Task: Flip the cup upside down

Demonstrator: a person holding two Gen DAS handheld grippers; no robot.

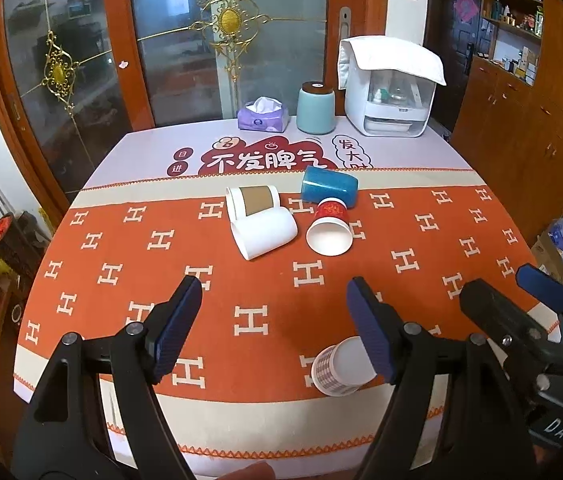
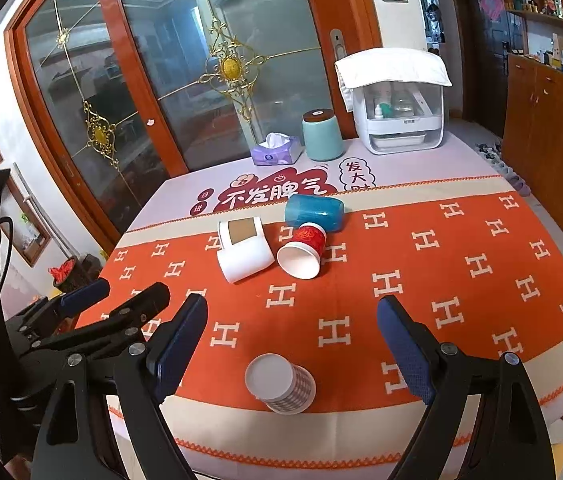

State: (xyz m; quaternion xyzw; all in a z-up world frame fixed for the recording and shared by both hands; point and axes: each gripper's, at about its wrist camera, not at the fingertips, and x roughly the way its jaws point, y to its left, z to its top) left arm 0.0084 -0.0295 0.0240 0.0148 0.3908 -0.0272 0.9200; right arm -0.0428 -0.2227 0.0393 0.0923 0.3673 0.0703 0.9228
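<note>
Before glass doors (image 1: 185,40), both spread claws (image 1: 273,320) (image 2: 291,340) hover over the orange cloth (image 2: 461,280).

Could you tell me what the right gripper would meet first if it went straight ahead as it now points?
Probably the checked paper cup, standing between the open right gripper fingers; depth is uncertain.

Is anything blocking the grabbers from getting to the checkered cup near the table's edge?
Nothing visible is. The checkered paper cup sits alone on the orange patterned tablecloth, between the open right gripper fingers. The open left gripper has it beside its right finger. The other cups lie farther back.
</note>
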